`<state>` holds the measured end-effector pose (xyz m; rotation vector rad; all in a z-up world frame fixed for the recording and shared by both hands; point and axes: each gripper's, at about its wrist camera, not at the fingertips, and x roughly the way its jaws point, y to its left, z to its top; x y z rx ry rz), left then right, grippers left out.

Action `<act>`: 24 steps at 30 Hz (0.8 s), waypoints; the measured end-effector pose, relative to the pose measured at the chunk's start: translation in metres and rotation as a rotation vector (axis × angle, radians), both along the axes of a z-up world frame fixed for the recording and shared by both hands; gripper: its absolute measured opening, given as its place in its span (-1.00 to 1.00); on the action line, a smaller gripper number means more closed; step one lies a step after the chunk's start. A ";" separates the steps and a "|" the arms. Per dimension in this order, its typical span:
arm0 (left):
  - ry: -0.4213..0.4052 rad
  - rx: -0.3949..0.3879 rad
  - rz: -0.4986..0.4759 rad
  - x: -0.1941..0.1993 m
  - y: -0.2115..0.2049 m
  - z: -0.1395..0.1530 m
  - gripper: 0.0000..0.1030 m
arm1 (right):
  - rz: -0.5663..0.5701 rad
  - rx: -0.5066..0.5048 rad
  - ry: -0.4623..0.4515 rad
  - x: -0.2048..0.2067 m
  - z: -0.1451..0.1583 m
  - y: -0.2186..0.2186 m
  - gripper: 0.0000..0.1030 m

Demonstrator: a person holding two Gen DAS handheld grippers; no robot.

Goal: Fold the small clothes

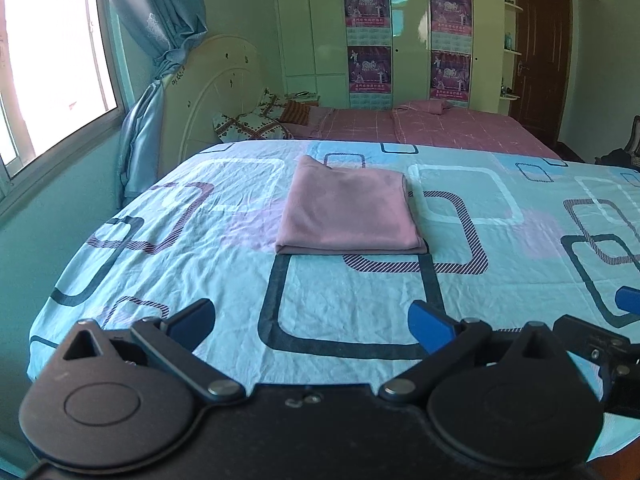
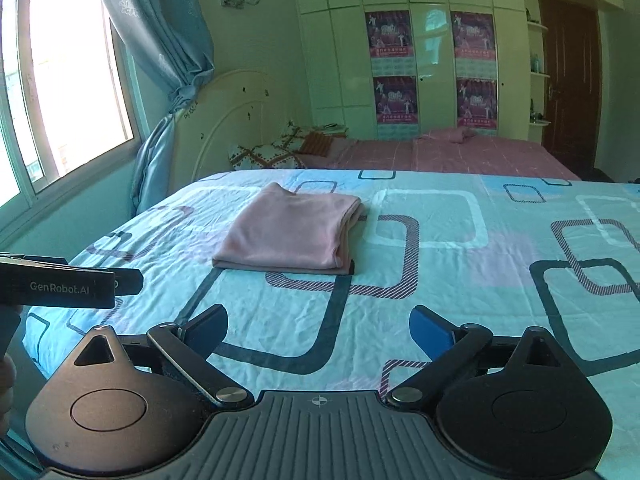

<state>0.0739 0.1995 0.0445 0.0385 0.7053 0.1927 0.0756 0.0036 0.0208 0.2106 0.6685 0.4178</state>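
A pink garment (image 1: 348, 208) lies folded into a neat rectangle on the light-blue patterned bedsheet (image 1: 200, 272); the right wrist view shows the same folded garment (image 2: 292, 232) left of centre. My left gripper (image 1: 314, 326) hangs well short of it above the sheet, jaws wide and empty. My right gripper (image 2: 320, 330) is likewise back from the garment, open with nothing between its blue fingers (image 2: 434, 334). The left gripper's black body (image 2: 68, 286) juts in at the left edge of the right wrist view. A bit of the right gripper (image 1: 628, 300) shows at the right edge of the left wrist view.
A second bed with a pink checked cover (image 1: 440, 124) and patterned pillows (image 1: 252, 126) stands behind. A window (image 1: 52, 64) and blue curtain (image 1: 160, 20) are at the left, white wardrobes with posters (image 1: 368, 40) at the back, a brown door (image 1: 540, 64) at the right.
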 end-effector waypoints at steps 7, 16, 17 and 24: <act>-0.038 -0.008 0.002 -0.027 -0.002 0.005 0.98 | 0.009 0.015 -0.025 -0.020 0.007 -0.005 0.88; -0.075 0.020 0.011 -0.044 -0.007 0.007 0.91 | 0.020 0.015 -0.049 -0.031 0.012 -0.005 0.89; -0.075 0.015 0.025 -0.045 -0.006 0.006 0.91 | 0.019 0.016 -0.052 -0.032 0.013 -0.005 0.89; -0.050 0.033 0.039 -0.043 -0.005 0.004 0.95 | 0.007 -0.001 -0.057 -0.032 0.013 -0.004 0.89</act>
